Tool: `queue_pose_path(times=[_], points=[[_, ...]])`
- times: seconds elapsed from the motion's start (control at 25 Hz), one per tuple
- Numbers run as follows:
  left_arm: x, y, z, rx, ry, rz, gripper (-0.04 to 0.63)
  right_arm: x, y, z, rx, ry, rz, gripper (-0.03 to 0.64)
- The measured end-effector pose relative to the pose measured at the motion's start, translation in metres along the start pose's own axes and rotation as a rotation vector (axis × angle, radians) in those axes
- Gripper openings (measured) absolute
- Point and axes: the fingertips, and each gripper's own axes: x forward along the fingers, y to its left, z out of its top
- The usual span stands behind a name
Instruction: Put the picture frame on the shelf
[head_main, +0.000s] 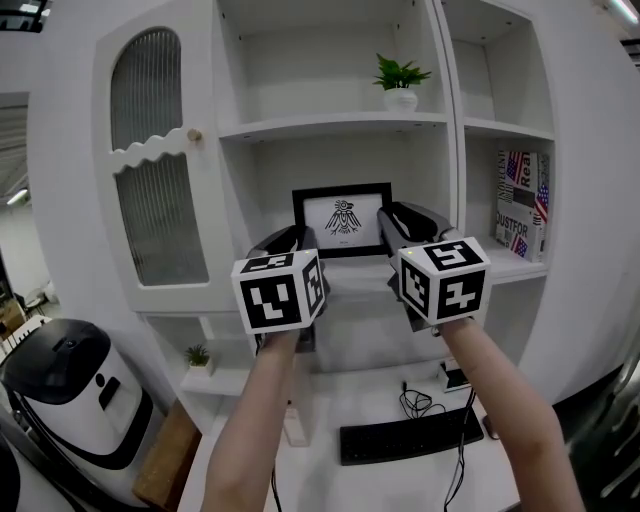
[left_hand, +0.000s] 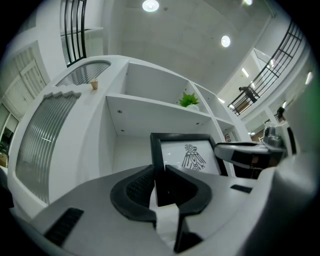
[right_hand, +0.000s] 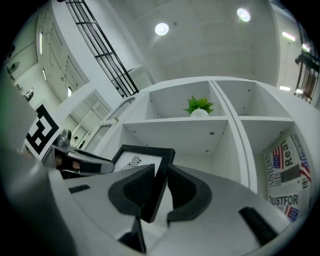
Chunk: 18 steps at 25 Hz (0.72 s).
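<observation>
Black-edged rectangular picture frame (head_main: 342, 220) with a bird print, held upright at twelve o'clock before the middle bay of the white wooden shelf unit (head_main: 330, 125). Left gripper (left_hand: 159, 172) clamps its nine o'clock edge, right gripper (right_hand: 161, 172) its three o'clock edge. Likely light, stiff, perhaps glazed and fragile; side rails seem the safest hold.

A white shelf unit (head_main: 330, 125) fills the upper half of the head view. On its upper centre board stands a small green plant in a white pot (head_main: 401, 82). The compartment at middle right holds upright printed books (head_main: 522, 205). A tiny potted plant (head_main: 198, 358) sits on a low shelf at lower left. At the bottom, a white worktop (head_main: 320, 485) carries a black keyboard (head_main: 410, 437) and a black cable (head_main: 415, 403).
</observation>
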Motion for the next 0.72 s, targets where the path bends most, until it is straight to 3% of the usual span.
queue_pose_path(times=[0.44,0.72], points=[[0.059,0.020,-0.013,0.055,0.057,0.031,0.064,0.061,-0.022,-0.039,-0.003,0.067,0.023,0.080],[0.097,0.031,-0.027,0.035,0.092,0.038,0.064,0.094,-0.034,-0.059,-0.005,0.100,0.020,0.080]])
